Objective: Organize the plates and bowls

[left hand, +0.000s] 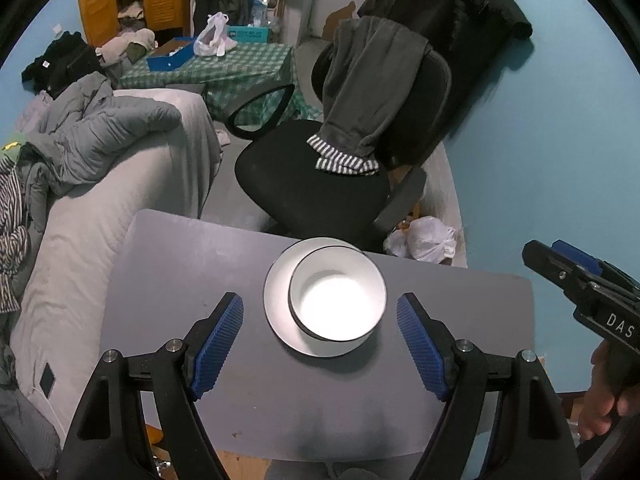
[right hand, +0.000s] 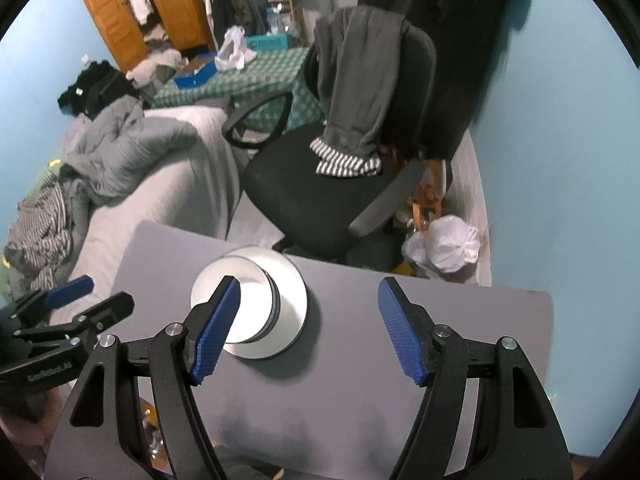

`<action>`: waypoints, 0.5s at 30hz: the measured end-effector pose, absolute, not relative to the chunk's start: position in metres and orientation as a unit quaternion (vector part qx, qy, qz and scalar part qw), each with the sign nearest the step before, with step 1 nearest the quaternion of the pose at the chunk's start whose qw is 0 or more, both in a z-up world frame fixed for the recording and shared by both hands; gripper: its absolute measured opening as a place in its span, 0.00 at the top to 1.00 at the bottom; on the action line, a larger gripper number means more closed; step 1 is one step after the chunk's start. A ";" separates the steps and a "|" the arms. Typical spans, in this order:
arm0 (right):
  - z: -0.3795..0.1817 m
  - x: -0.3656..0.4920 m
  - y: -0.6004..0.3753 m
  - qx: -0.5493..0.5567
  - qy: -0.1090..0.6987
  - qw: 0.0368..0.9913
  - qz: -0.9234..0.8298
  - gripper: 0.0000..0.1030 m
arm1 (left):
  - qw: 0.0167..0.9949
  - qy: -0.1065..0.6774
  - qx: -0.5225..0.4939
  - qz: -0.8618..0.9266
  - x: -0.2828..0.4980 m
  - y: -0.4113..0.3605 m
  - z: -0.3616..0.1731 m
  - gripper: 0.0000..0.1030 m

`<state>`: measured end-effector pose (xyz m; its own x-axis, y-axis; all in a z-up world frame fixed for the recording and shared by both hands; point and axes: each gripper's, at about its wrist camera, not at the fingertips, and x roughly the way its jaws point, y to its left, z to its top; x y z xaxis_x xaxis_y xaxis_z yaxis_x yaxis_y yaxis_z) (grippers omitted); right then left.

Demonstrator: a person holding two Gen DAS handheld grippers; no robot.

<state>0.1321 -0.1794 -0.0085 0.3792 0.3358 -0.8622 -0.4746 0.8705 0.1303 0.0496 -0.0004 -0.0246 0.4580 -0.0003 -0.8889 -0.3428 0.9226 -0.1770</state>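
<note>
White bowl [left hand: 338, 306] with a dark rim sitting on a white plate [left hand: 280, 320], set toward the plate's right side and overlapping its right edge; both on the grey desk [left hand: 180, 280], toward its far edge. No other dishes seen on the desk.

Left hand-held gripper [left hand: 320, 344] above the desk, pointing steeply down, blue ribbed pads spread wide to either side of the bowl and plate in its own view — nothing between them, nothing held, clear of the dishes. Also seen at the left edge of the right wrist view [right hand: 76, 300].

Right hand-held gripper [right hand: 308, 320] likewise above the desk with its jaws well apart and empty; left pad [right hand: 216, 328] crossing in front of the bowl [right hand: 256, 300] in its view, no contact visible. Seen from the left wrist at the right edge [left hand: 580, 276], gripped by a hand [left hand: 604, 396].

Beyond the desk — a black office chair [left hand: 312, 184] with grey clothing draped over its backrest, and a bed [left hand: 100, 216] to the left with a heaped grey jacket. White plastic bag [left hand: 428, 240] on the floor beside the chair.
</note>
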 end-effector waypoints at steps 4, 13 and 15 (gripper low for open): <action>0.011 0.122 -0.189 -0.068 0.477 0.845 0.233 0.32 | 0.845 0.493 -0.171 0.113 0.044 -0.007 -0.009 0.22; 0.026 0.108 -0.197 -0.066 0.462 0.853 0.233 0.31 | 0.870 0.447 -0.155 0.135 0.029 -0.014 0.012 0.16; 0.027 0.107 -0.197 -0.066 0.460 0.854 0.233 0.31 | 0.874 0.444 -0.142 0.137 0.028 -0.017 0.014 0.16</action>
<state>0.1071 -0.1974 0.0269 0.4680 0.3371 -0.8169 -0.4594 0.8825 0.1010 0.0279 -0.0171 0.0139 0.5673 0.1139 -0.8156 -0.3659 0.9221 -0.1257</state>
